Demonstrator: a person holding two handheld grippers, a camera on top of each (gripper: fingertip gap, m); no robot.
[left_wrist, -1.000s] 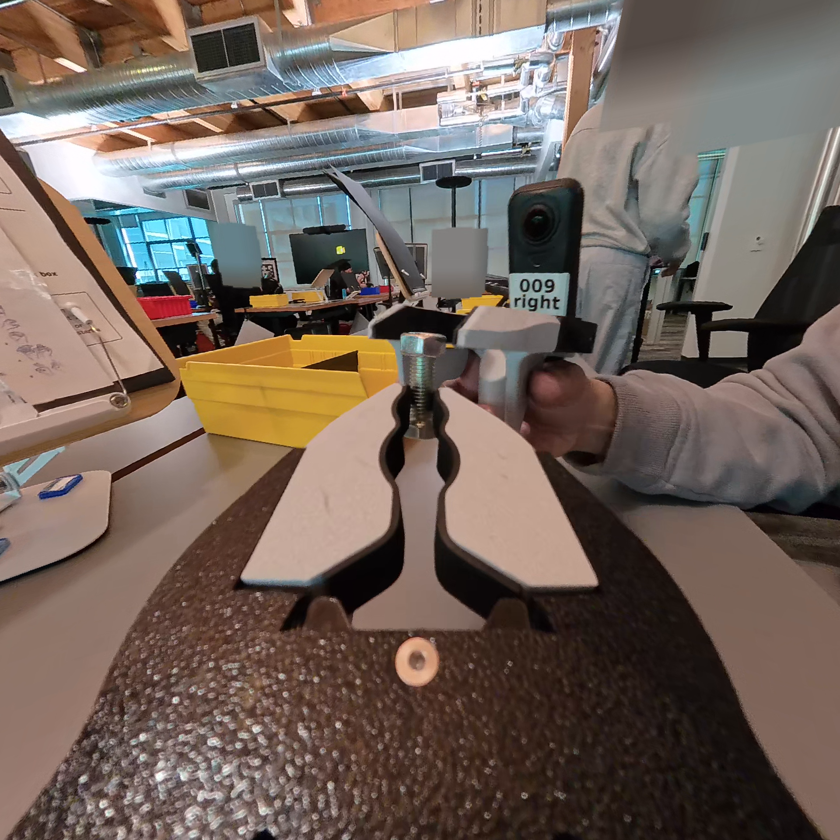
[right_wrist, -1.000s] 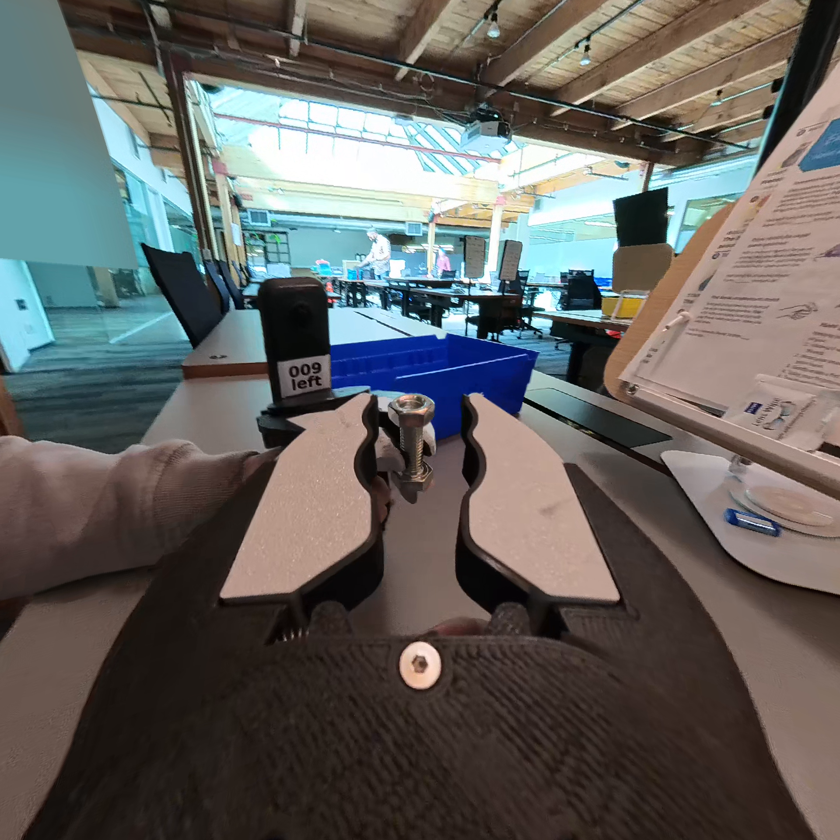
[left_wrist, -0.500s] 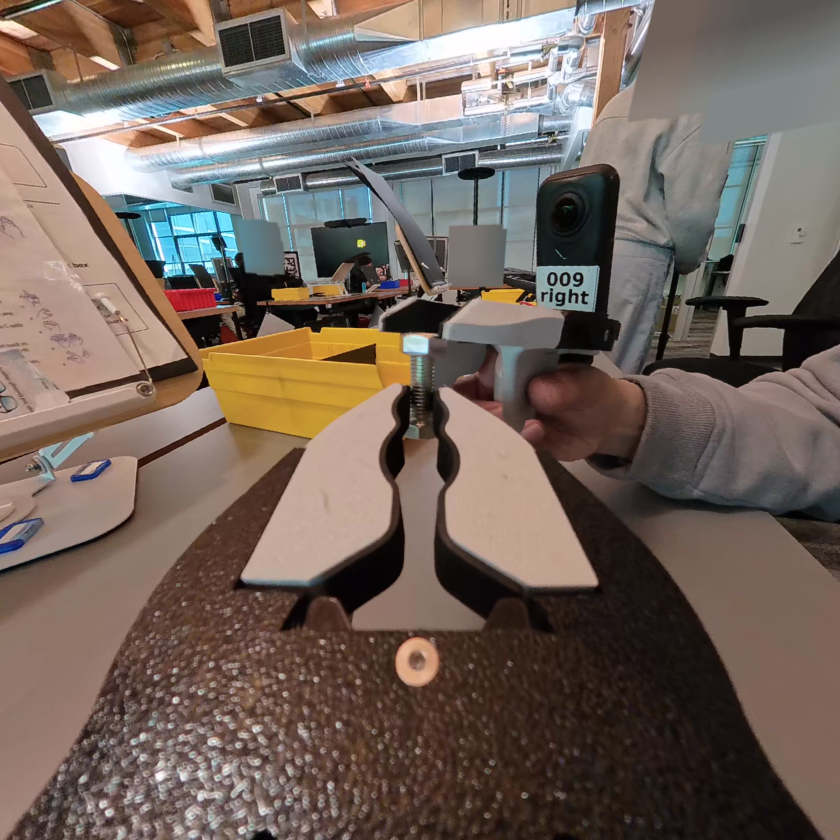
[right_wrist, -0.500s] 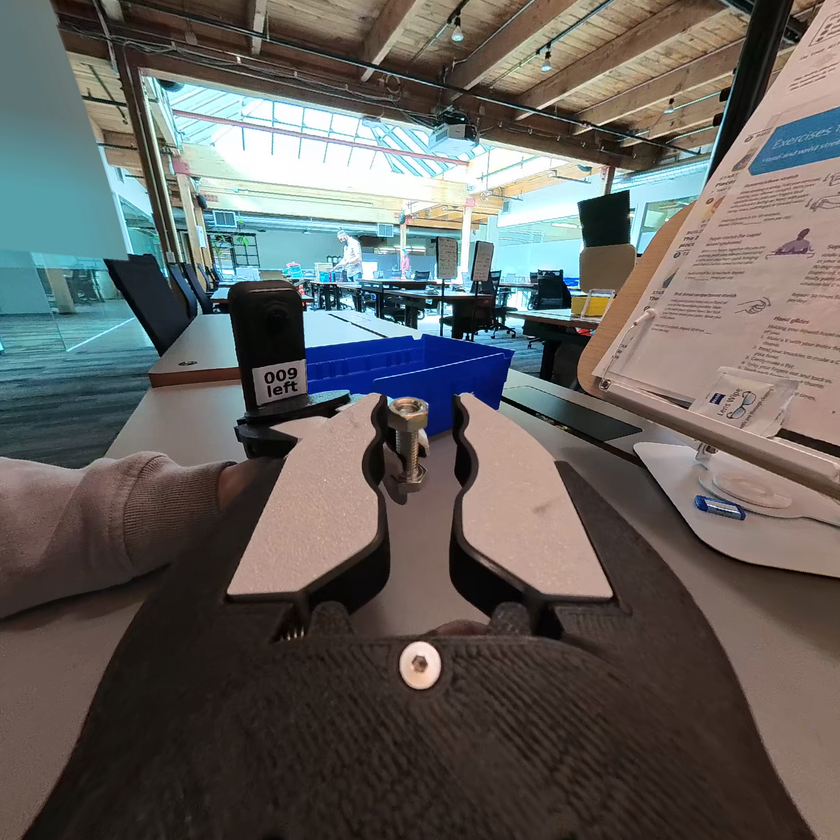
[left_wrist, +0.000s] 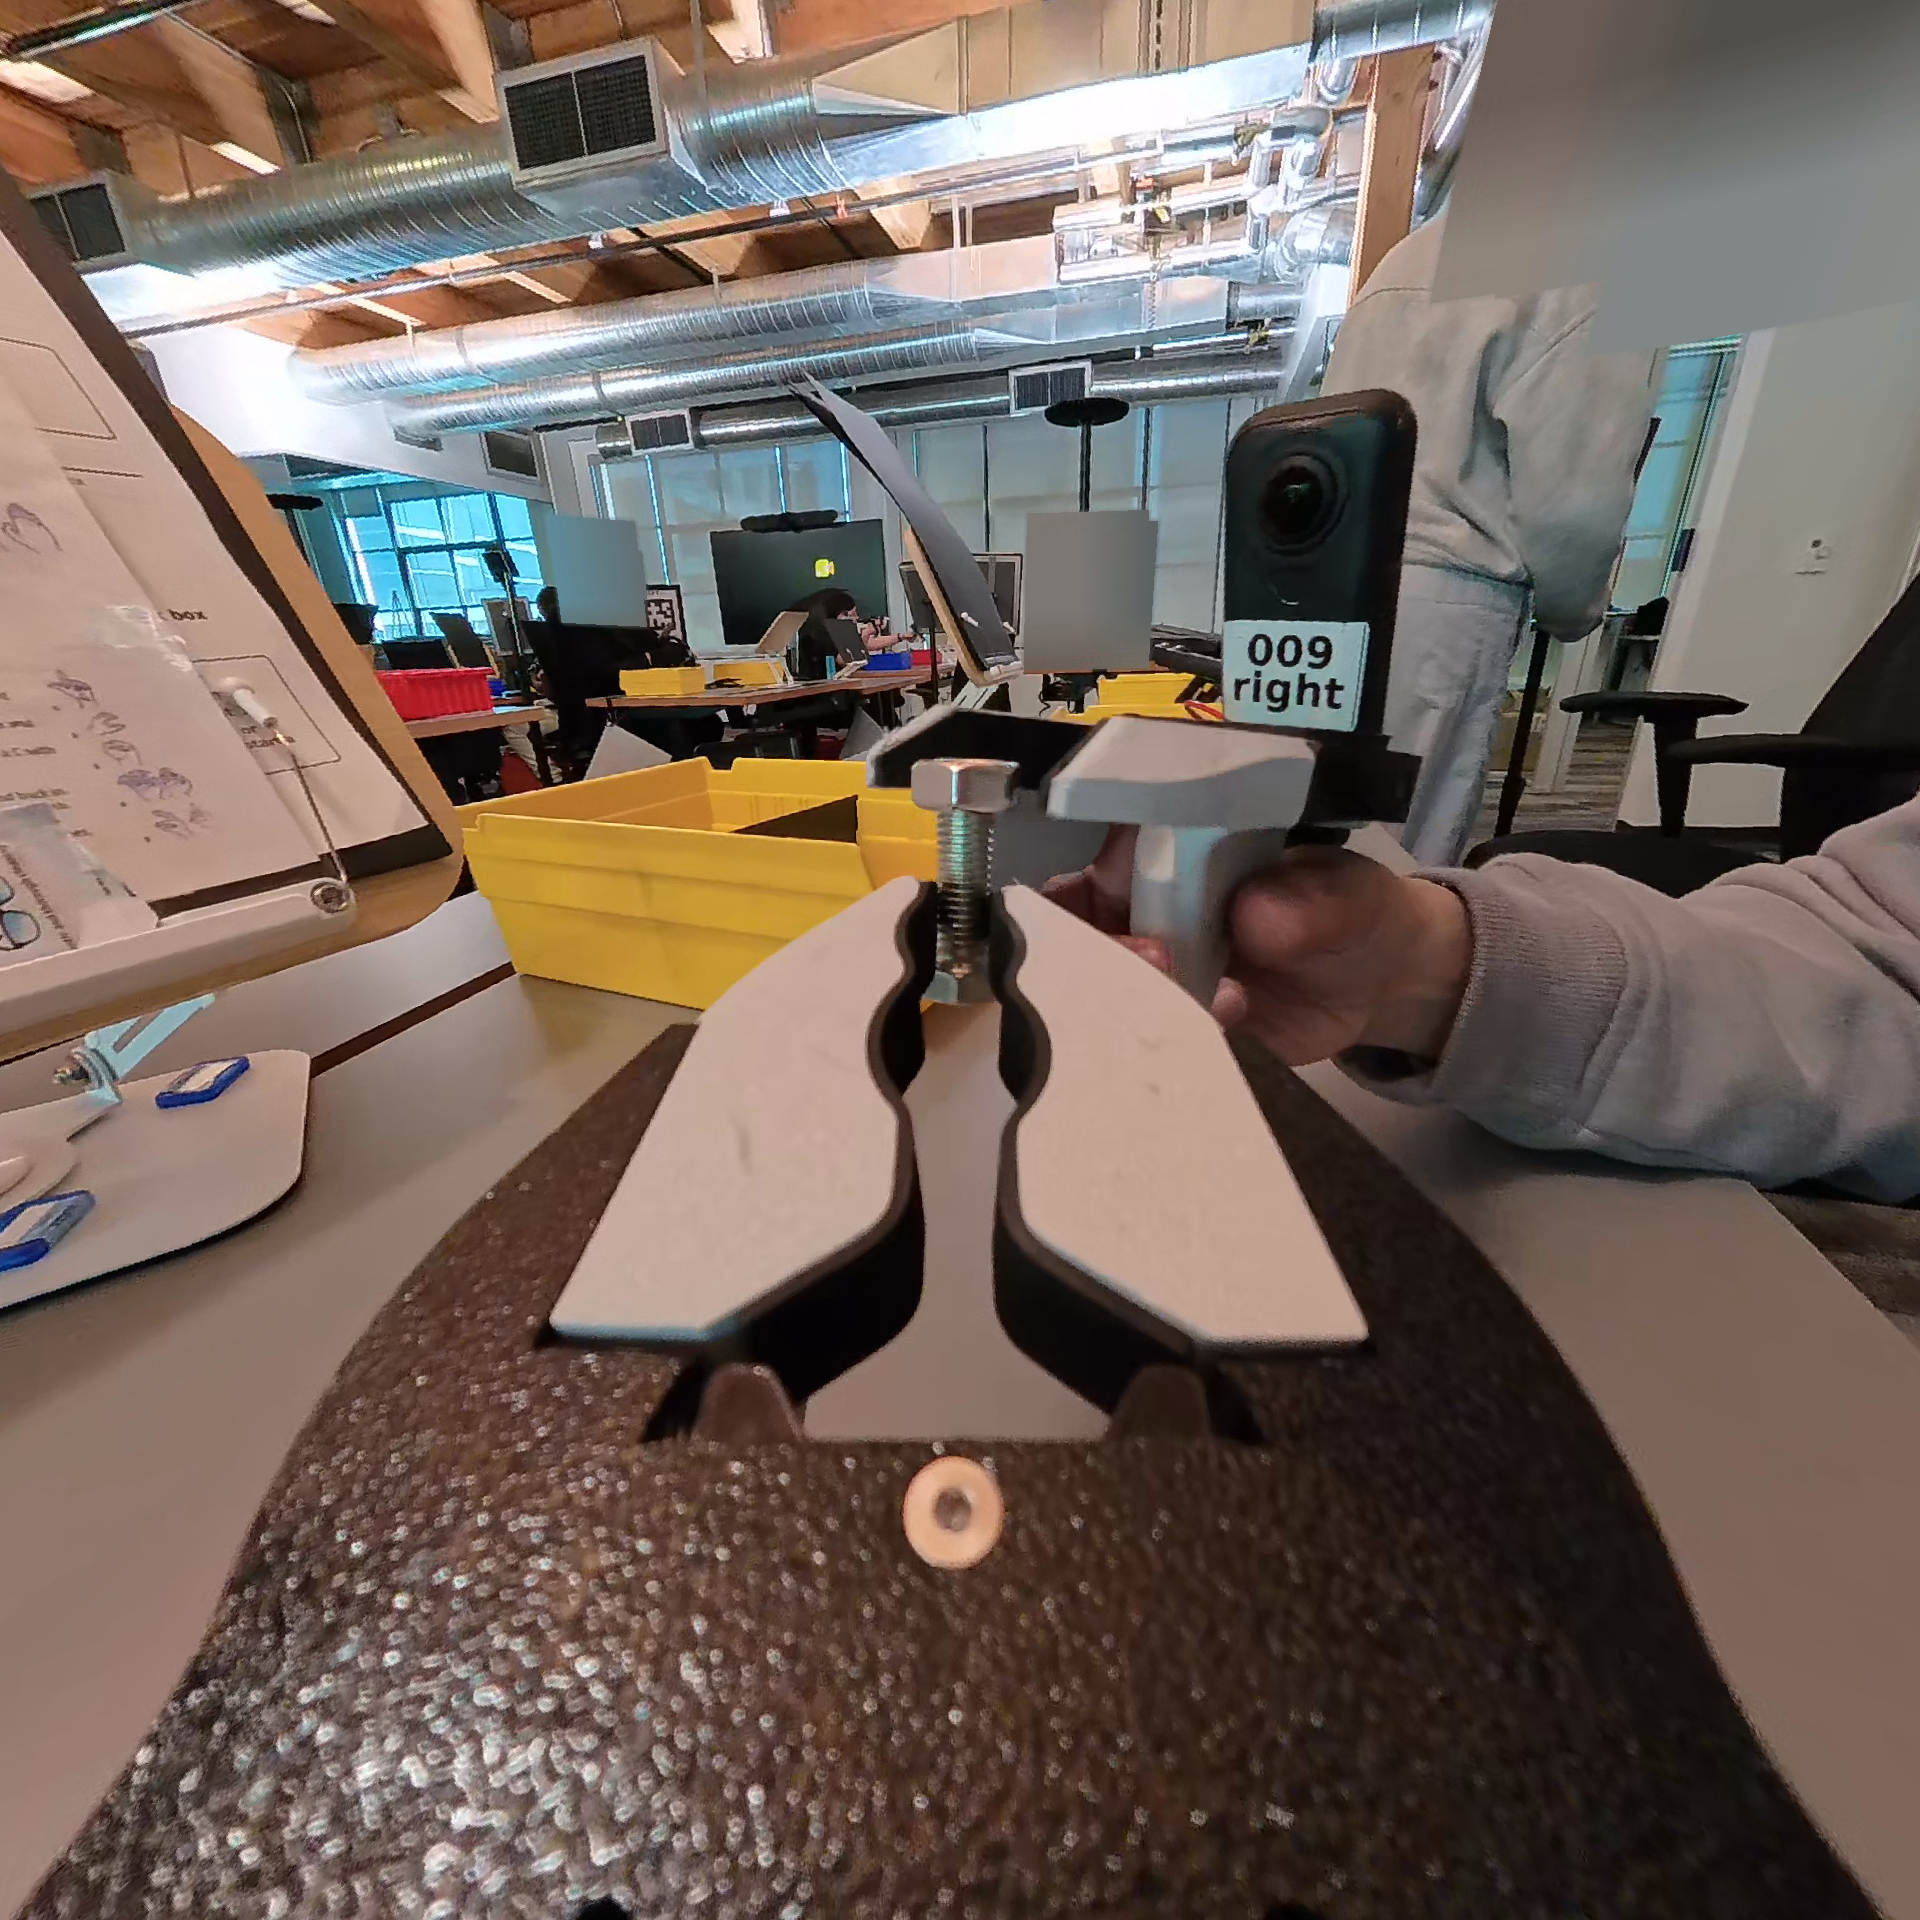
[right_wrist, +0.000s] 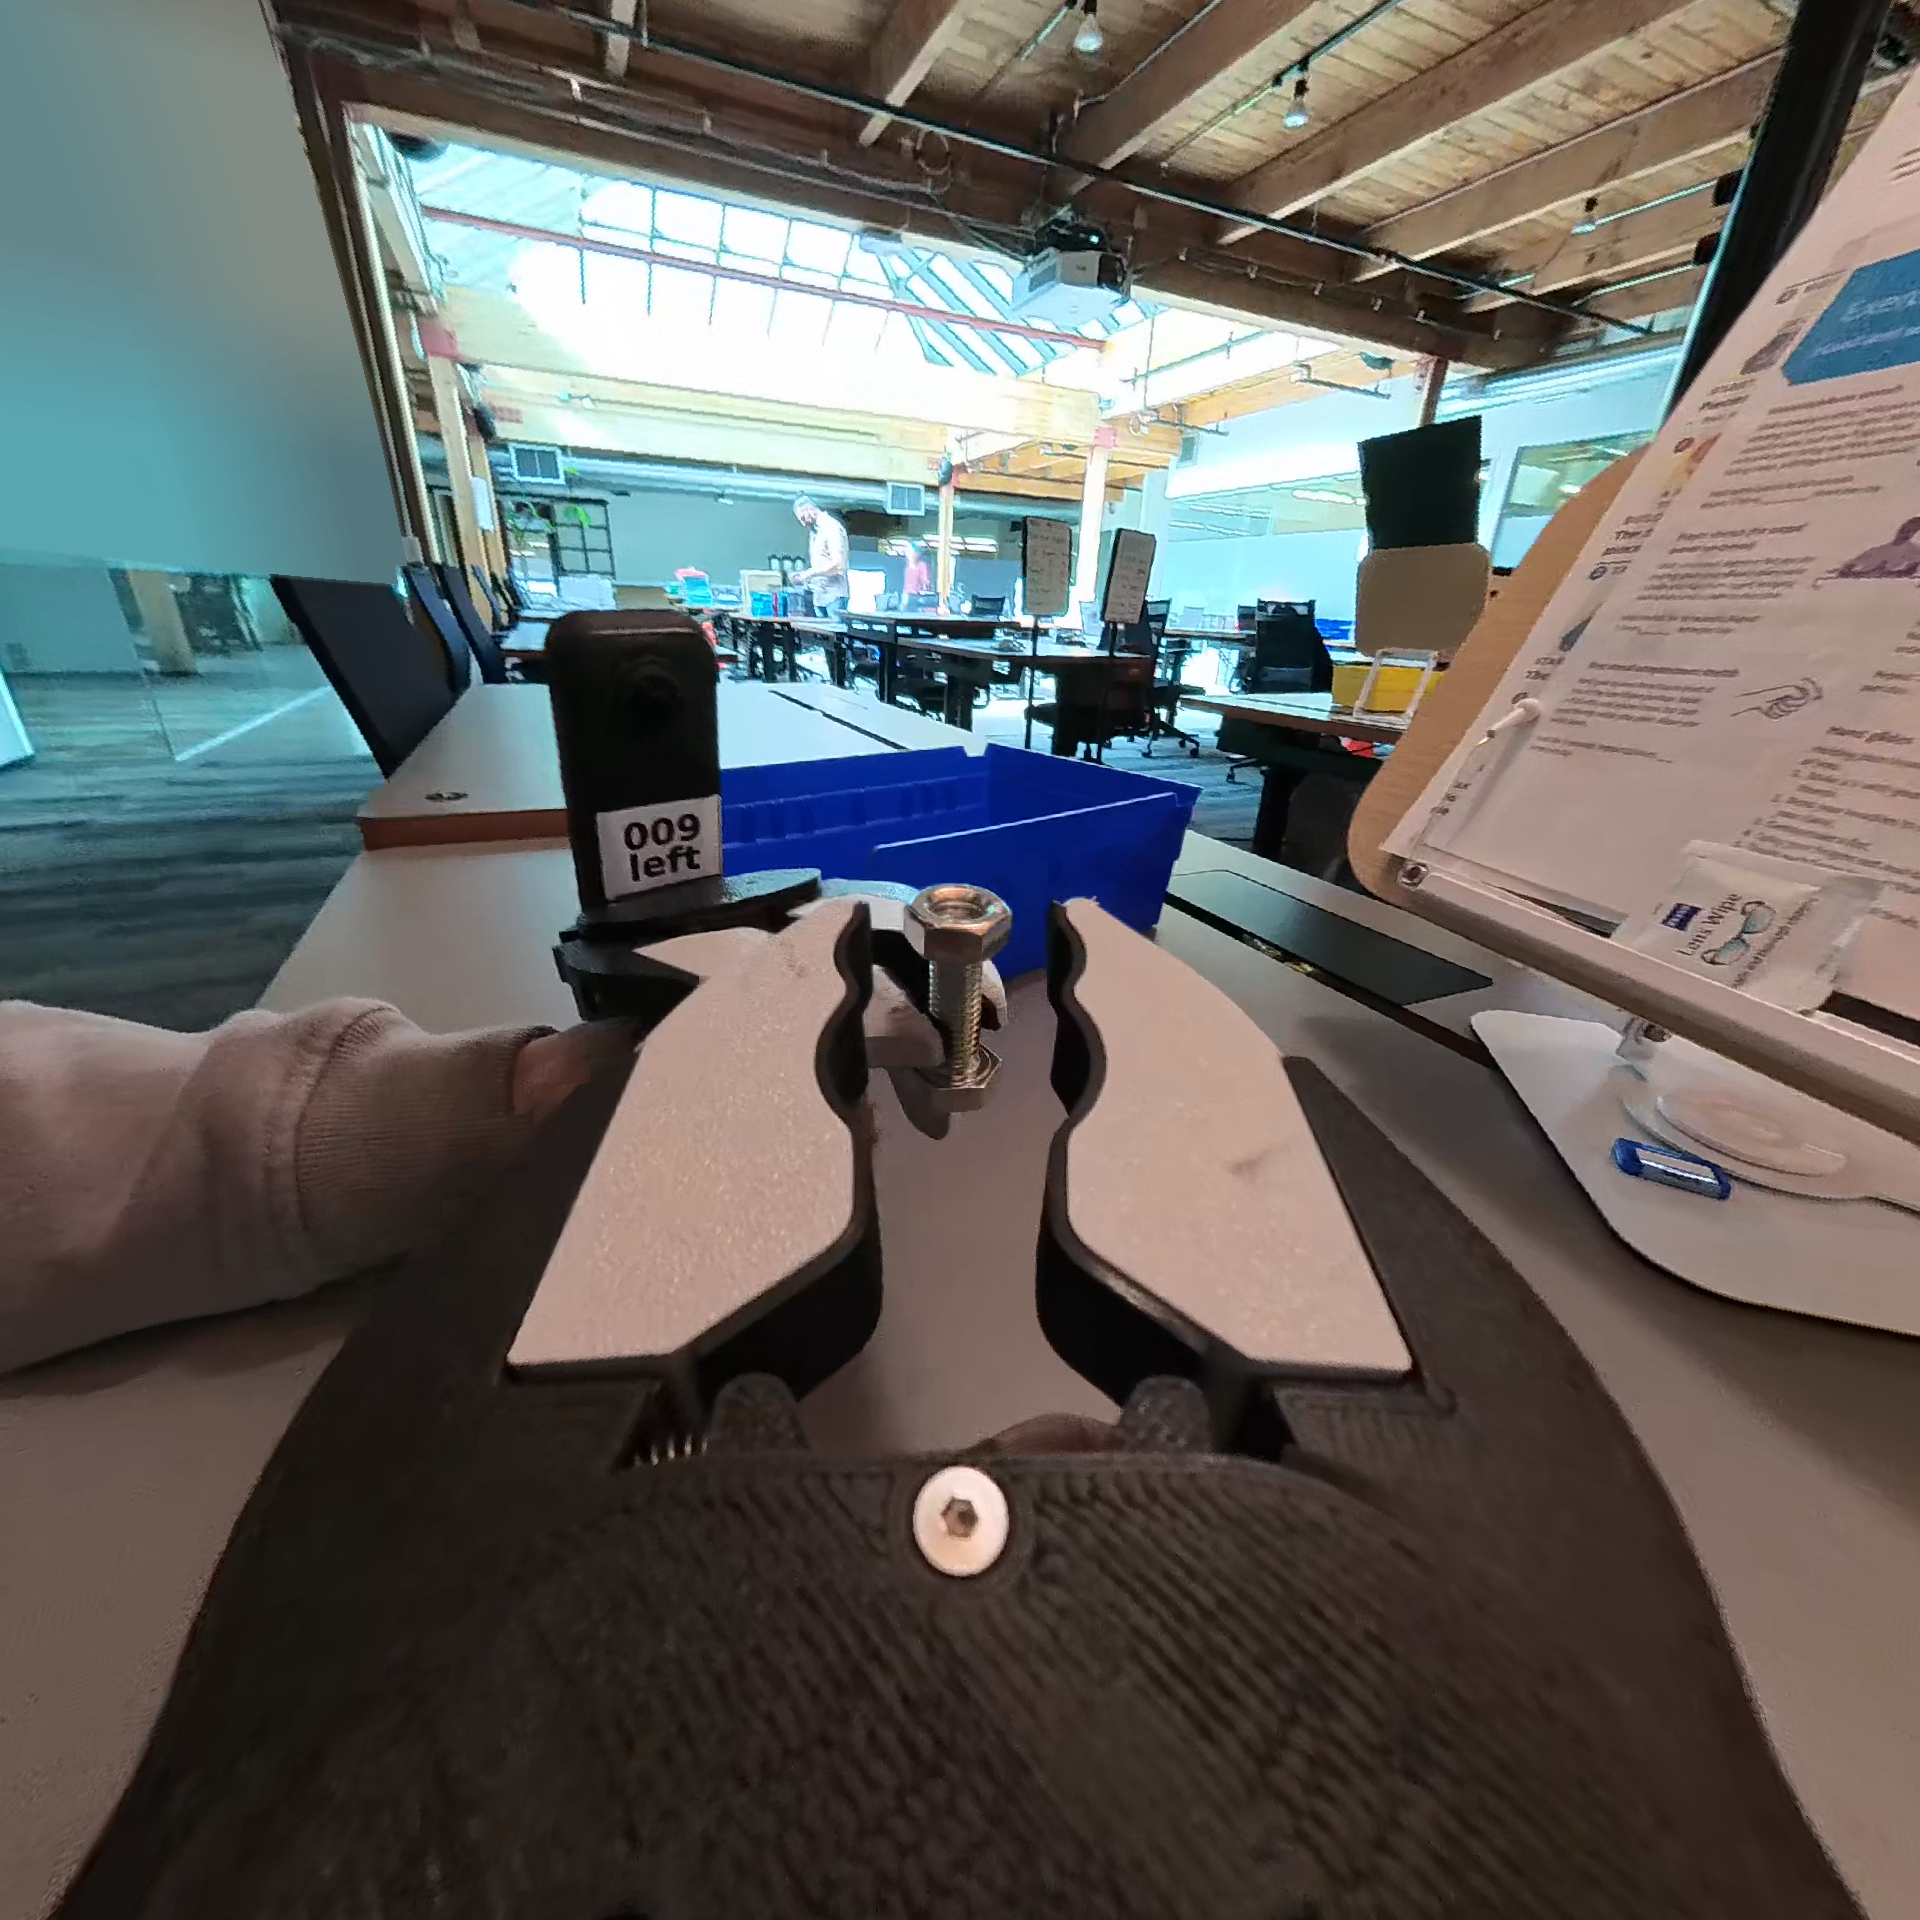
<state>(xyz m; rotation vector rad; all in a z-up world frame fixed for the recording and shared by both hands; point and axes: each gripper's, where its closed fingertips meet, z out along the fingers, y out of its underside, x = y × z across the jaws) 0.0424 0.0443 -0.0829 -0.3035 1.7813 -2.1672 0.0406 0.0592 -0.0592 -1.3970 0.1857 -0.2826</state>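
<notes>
Left wrist view: left claw (left_wrist: 961, 940) clamps upright threaded steel bolt (left_wrist: 963, 873).

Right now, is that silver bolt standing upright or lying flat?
Upright: the bolt stands vertically, head up, its threaded shank clamped between the left gripper's fingers.

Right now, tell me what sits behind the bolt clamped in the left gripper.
Behind the bolt in the left gripper are the right gripper, its open fingers on either side, and farther back a yellow bin. The bolt and grippers cover the bin's right end.

Bolt (left_wrist: 961, 883) shank between fingers (left_wrist: 790, 1091)
</notes>
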